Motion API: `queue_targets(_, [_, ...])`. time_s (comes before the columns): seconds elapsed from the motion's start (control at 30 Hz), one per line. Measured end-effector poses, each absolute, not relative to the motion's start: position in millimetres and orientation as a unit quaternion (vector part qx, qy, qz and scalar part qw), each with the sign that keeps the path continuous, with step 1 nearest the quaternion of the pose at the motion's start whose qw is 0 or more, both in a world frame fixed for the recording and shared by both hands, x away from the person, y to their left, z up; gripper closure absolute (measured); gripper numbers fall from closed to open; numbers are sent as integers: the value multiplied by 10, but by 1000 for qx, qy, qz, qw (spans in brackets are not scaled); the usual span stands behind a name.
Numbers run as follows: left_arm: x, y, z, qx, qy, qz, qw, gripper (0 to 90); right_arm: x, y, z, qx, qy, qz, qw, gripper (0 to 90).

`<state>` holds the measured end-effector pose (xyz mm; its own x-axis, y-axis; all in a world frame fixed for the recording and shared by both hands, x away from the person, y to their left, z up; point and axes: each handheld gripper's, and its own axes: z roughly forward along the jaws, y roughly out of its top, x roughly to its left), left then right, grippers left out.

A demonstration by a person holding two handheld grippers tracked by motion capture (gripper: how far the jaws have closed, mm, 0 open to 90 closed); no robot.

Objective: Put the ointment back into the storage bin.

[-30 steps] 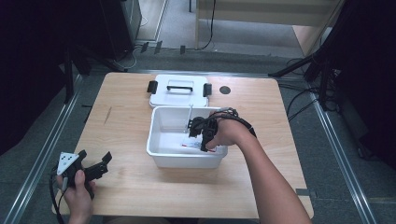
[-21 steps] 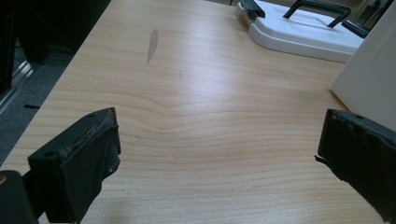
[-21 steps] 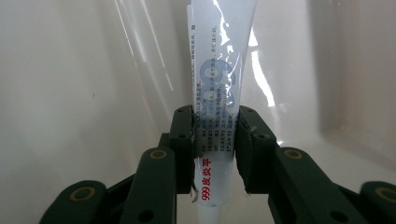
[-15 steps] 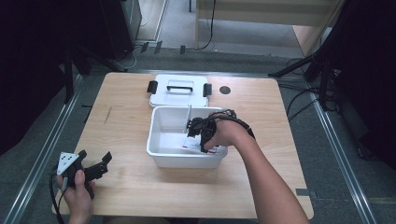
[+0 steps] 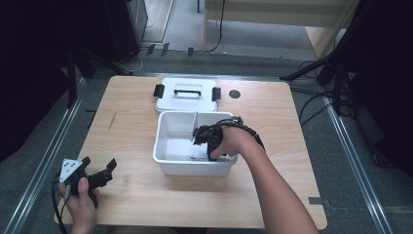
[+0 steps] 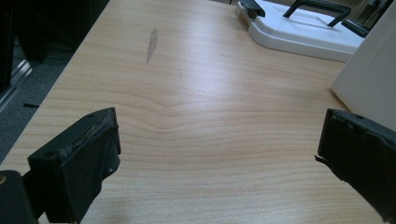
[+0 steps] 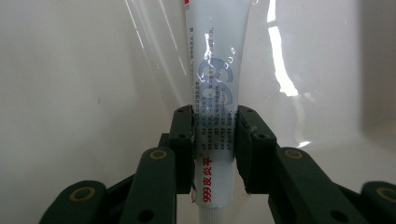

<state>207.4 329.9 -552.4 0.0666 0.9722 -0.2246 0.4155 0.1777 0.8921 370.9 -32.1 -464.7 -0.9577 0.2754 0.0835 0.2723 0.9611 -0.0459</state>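
Note:
A white ointment tube [image 7: 215,93] with blue and red print sits between my right gripper's [image 7: 215,140] two pads, which press on its sides. That gripper [image 5: 200,142] reaches down inside the white plastic bin [image 5: 171,163] at the table's middle, over the bin's white floor. A thin divider [image 5: 195,124] stands upright in the bin. My left gripper [image 5: 97,171] rests near the table's front left corner, jaws wide apart over bare wood [image 6: 205,121] with nothing between them.
The bin's white lid [image 5: 187,95] with a black handle and two black clips lies behind the bin. A dark round hole [image 5: 234,93] marks the tabletop beside it. The bin's outer wall [image 6: 369,79] stands to the right of the left gripper.

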Motion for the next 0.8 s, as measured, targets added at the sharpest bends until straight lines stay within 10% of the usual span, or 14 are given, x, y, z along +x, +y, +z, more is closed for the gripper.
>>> queue_targets(0.8, [2074,3299,-5523,568,612,302,461,0,3728,-358,-4576,-155,-987,-3,36,707])
